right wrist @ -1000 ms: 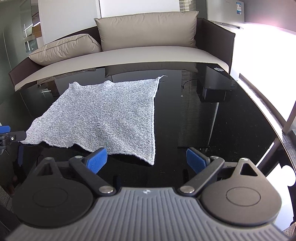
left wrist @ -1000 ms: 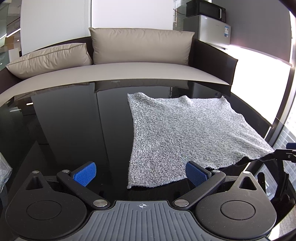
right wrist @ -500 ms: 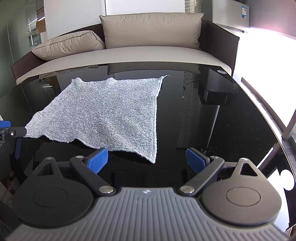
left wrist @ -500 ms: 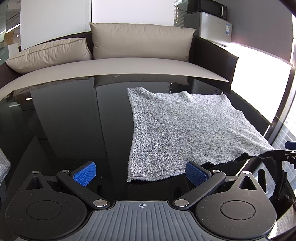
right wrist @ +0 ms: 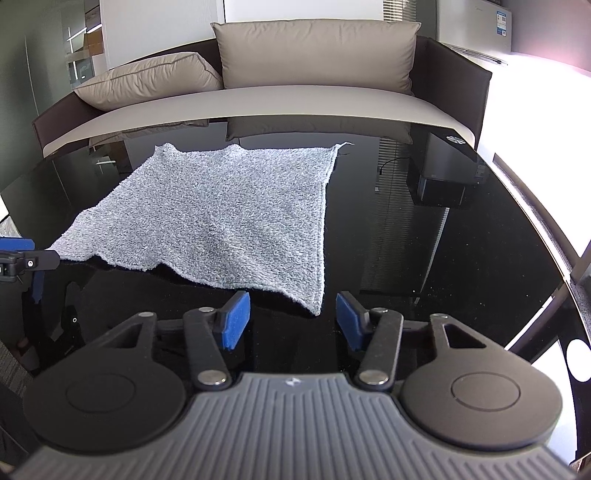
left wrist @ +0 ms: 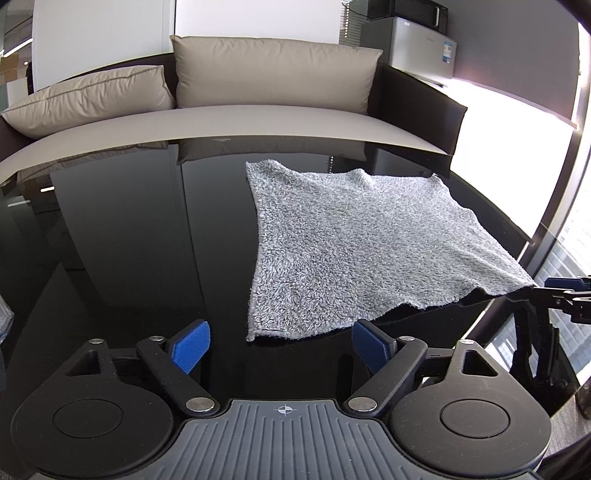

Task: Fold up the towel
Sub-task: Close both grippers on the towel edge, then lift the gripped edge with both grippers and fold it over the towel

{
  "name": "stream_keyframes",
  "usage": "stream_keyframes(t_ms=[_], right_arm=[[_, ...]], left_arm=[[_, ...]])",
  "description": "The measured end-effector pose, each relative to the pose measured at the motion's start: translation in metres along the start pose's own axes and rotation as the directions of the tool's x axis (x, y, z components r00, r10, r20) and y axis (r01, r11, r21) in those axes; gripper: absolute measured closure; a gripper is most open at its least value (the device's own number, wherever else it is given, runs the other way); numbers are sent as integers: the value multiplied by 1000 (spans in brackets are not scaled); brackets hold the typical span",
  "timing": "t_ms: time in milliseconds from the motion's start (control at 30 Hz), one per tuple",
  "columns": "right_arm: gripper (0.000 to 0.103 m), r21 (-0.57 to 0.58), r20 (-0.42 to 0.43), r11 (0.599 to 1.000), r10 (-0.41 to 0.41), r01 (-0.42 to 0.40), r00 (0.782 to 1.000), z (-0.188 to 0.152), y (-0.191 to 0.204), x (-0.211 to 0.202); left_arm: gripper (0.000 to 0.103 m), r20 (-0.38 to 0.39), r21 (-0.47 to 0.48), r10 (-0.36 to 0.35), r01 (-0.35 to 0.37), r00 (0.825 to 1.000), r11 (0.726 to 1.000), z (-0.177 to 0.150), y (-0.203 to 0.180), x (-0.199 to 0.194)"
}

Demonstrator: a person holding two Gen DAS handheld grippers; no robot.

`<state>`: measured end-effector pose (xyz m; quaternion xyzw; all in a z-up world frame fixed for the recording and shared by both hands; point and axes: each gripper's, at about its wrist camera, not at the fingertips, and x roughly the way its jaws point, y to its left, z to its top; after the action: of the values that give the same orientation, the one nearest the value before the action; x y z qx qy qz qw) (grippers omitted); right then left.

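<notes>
Though it lies spread in a single layer, not yet folded, the towel (left wrist: 354, 243) is a grey, shaggy square on the black glass table (left wrist: 129, 229), its far edge toward the sofa (left wrist: 258, 122) and its near edge at the table's front, where that edge ripples and stands a little off the glass in the middle. Left gripper (left wrist: 280, 341): blue pads apart and closing, set on either side of the towel's near left corner, which shows between and just ahead of them; pads not yet on the cloth, nothing held. Right gripper (right wrist: 293, 319): jaws likewise closing, narrower than the left, the towel's near right corner hanging as a point between the pads; no contact to be seen, nothing held. Each gripper's finger shows at the side of the other's view, level with the near edge. Surroundings: two beige cushions (right wrist: 314, 51) on the sofa, a small fridge with a microwave (left wrist: 410, 14) on top at the far right, a dark box (right wrist: 443, 177) showing below the glass. Risks, as judged: the corners sit at the very tips of the pads, so a closing bite may catch only pile or miss, and a corner would slip free on lifting; the right jaws being further shut than the left, an uneven pick-up could skew the fold; the glossy top offers little friction, so a one-sided pull would likely drag the whole towel instead of folding it.
</notes>
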<state>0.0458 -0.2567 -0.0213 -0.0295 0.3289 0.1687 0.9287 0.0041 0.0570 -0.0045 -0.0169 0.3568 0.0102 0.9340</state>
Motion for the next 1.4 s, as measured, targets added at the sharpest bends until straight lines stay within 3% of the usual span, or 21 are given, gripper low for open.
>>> stream_keyframes(t_ms=[133,267,400,667,1067,1400], right_arm=[[58,-2,-3,1000,-4,4,1000,0,0,2],[70,-11,-1,1000,-6,6,1000,0,1,2],[82,-13,-1,1000,2,-2,1000,1,1,2],[95,-2,-3,1000,3,-3,1000,1,-1,3],[101,-4,8,1000,4,-4,1000,2,-3,0],[101,4,57,1000,10,-10,998,5,-4,-9]], left_arm=[[38,-2,6,-8,8,1000,1000,0,0,3],[57,3,12,-16,16,1000,1000,1,-1,2],[65,6,29,-6,5,1000,1000,0,-4,3],[95,8,13,6,-6,1000,1000,2,-2,5],[99,13,15,7,-7,1000,1000,2,-3,4],[99,73,-4,-3,3,997,1000,6,0,-6]])
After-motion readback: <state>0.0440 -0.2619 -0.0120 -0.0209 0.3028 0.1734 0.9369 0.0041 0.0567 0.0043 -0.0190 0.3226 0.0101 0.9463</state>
